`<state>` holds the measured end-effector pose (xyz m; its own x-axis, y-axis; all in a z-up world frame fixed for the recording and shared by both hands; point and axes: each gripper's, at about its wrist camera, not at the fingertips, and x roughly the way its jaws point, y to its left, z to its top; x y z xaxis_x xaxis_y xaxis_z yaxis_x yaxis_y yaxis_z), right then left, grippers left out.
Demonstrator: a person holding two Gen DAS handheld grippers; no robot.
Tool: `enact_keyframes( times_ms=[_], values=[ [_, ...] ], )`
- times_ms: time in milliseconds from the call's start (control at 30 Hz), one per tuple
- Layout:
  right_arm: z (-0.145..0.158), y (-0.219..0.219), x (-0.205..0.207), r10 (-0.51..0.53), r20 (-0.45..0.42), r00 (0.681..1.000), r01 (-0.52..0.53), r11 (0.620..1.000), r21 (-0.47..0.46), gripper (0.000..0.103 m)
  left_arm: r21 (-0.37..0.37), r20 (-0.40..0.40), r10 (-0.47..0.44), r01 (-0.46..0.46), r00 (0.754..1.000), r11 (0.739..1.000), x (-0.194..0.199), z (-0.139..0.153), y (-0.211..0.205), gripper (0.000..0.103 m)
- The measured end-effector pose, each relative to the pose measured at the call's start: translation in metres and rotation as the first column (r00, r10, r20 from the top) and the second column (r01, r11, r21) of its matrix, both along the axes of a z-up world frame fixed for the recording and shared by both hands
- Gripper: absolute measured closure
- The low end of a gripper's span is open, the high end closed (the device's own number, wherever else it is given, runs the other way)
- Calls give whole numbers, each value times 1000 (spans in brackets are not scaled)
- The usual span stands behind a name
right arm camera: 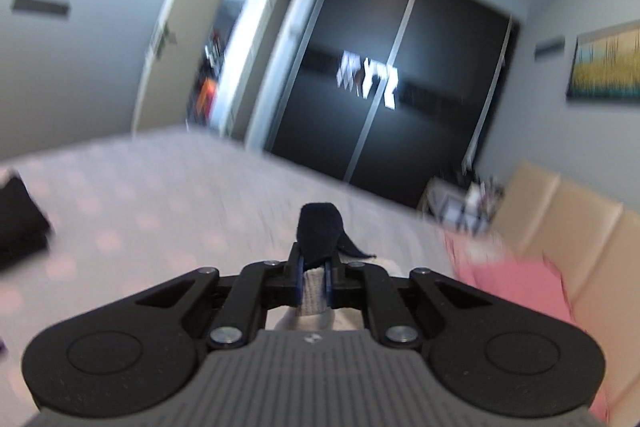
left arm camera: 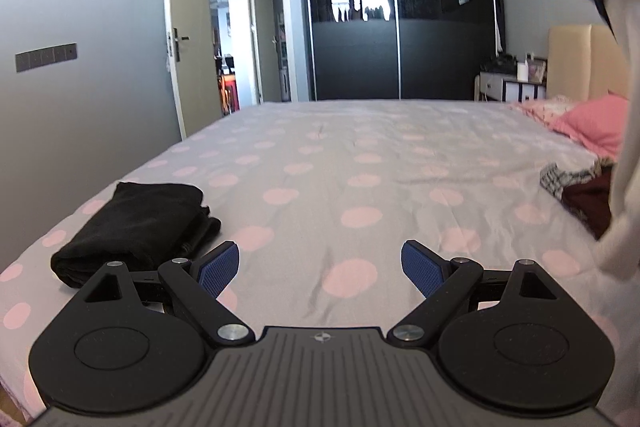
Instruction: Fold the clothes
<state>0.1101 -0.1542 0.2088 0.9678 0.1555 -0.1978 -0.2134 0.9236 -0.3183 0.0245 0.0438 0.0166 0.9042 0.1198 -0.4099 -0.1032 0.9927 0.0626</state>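
We are at the pick-up step for a fresh garment. Our right claw (right arm camera: 313, 281) is clenched on a white garment (right arm camera: 314, 291) with a dark blue edge, a bit of which sticks up past the fingertips; in the left wrist view the same piece hangs as a long white-and-dark drape down the right edge of the picture, lifted clear above the bed (left arm camera: 320, 155). Our left claw (left arm camera: 320, 267) is released, its blue pads (left arm camera: 420, 267) spread wide with nothing between them, hovering low over the spotted sheet. One black garment (left arm camera: 136, 223) already lies folded near the bed's left edge, just ahead of the left claw, so we judge one item done. A pile (left arm camera: 576, 191) of unfolded clothes, checked and dark red, sits at the right side of the bed, beside a pink pillow (left arm camera: 592, 123). The right wrist view is smeared, so we cannot tell how much of the cloth the pads hold. The next move, as we read it, calls for the left claw to catch a second corner or edge of the hanging piece, so that the two claws can spread it flat on the open middle of the bed, well apart from the folded black garment, before any fold begins.
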Motion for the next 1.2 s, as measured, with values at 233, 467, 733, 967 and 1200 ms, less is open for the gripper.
enact_keyframes(
  times_ms=[233, 467, 733, 967, 1200],
  values=[
    [119, 51, -53, 141, 265, 954, -157, 987, 41, 94, -43, 63, 34, -31, 997, 999, -10, 17, 15, 14],
    [116, 63, -74, 133, 213, 968, -149, 987, 61, 94, -37, 99, 97, -93, 990, 995, -19, 28, 33, 14],
    [-4, 23, -41, 53, -102, 993, -39, 991, 132, 96, 74, -39, 45, -42, 998, 996, -15, 1, 37, 14],
    [-85, -14, -12, -55, -218, 974, 80, 991, 106, 96, 53, -9, -16, 16, 1000, 998, -24, -2, 36, 14],
    [-125, -40, -8, -90, -310, 946, 121, 989, 82, 96, 82, 16, -108, 107, 994, 991, -16, -2, 10, 14]
  ],
)
